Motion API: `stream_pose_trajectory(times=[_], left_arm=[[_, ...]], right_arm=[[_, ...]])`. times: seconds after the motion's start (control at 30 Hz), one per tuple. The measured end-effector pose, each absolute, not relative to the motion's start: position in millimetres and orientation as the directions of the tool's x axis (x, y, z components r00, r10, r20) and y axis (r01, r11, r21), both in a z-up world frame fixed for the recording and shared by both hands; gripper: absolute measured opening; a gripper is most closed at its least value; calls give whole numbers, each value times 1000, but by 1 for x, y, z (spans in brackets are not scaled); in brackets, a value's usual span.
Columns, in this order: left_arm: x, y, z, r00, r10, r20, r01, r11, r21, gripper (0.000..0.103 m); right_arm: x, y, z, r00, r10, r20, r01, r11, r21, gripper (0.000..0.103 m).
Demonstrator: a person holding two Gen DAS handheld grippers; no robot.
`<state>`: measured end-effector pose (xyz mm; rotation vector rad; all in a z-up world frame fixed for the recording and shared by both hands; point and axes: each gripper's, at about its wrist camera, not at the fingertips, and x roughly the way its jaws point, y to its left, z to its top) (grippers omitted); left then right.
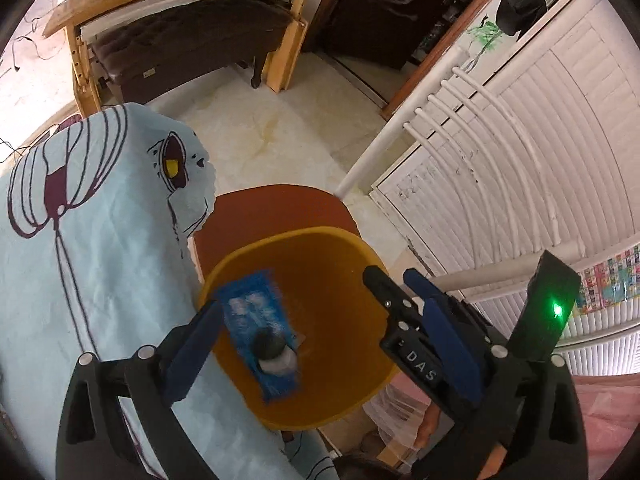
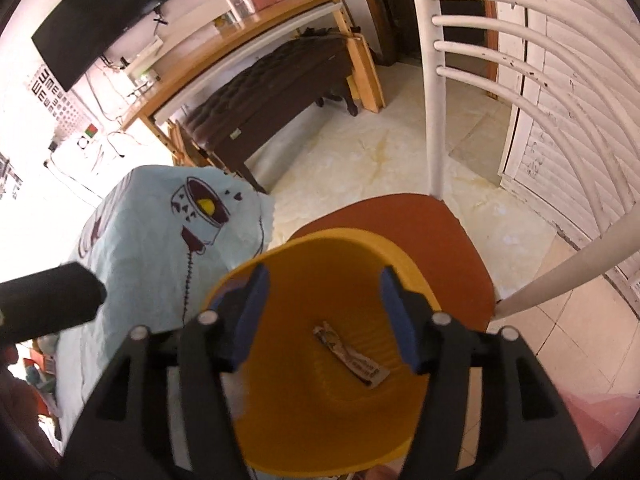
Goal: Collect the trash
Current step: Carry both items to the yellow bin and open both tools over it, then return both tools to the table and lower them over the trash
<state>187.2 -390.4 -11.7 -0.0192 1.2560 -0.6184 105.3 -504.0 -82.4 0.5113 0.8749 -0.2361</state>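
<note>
Left wrist: yellow bin (image 1: 360, 256) holds blue packet (image 1: 260, 332); right, wrapper (image 2: 352, 356).

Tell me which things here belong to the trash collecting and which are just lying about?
Part of the job:
yellow bin on the chair
blue wrapper falling blurred into it
crumpled wrapper at its bottom
left gripper and right gripper, jaws open

Just there:
blue tablecloth
white chair
wooden desk
dark bench
</note>
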Motion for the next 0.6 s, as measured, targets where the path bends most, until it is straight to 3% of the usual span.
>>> stream_pose_trajectory(times=[0.17, 0.27, 0.37, 0.47, 0.6], left_arm=[[180, -350, 0, 199, -500, -843, 385, 831, -402, 94], [169, -313, 12, 256, -524, -812, 370, 829, -419, 95], [155, -274, 24, 337, -499, -798, 375, 849, -372, 96], [144, -232, 35, 383, -484, -787, 383, 858, -341, 96], [132, -166, 51, 464, -425, -777, 372, 890, -265, 96]], right_arm=[[103, -493, -70, 664, 26, -748, 359, 866, 349, 58], [101, -472, -56, 699, 51, -714, 299, 885, 356, 69], [101, -439, -40, 718, 76, -691, 230, 912, 340, 72], [99, -402, -25, 740, 132, -660, 135, 931, 338, 82], [95, -356, -10, 748, 196, -634, 24, 947, 321, 85]])
